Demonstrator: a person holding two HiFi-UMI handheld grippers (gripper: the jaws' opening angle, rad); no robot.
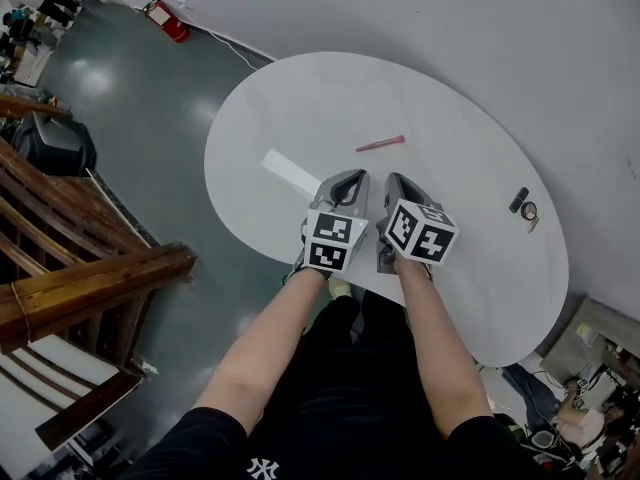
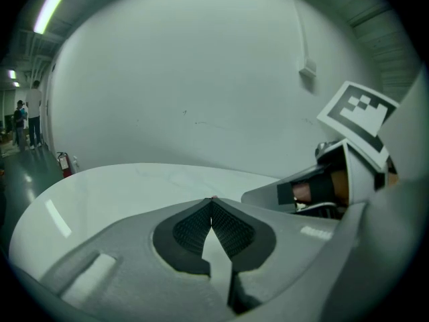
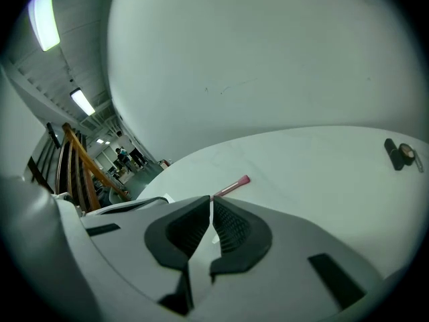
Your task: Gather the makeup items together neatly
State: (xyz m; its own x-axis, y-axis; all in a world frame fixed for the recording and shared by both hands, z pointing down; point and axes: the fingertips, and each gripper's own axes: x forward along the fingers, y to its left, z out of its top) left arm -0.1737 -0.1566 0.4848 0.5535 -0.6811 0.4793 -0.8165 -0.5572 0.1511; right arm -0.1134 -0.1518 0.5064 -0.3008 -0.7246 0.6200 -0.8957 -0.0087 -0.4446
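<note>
Left tongs [image 1: 350,176], right tongs [image 1: 395,180]: closed, empty, at near tabletop [image 1: 300,108] edge. Pink makeup stick [image 1: 380,143]: mid-tabletop, just beyond. Small dark items [image 1: 522,206]: well apart, right. Advised: open right tongs, straddle stick across its middle.
</note>
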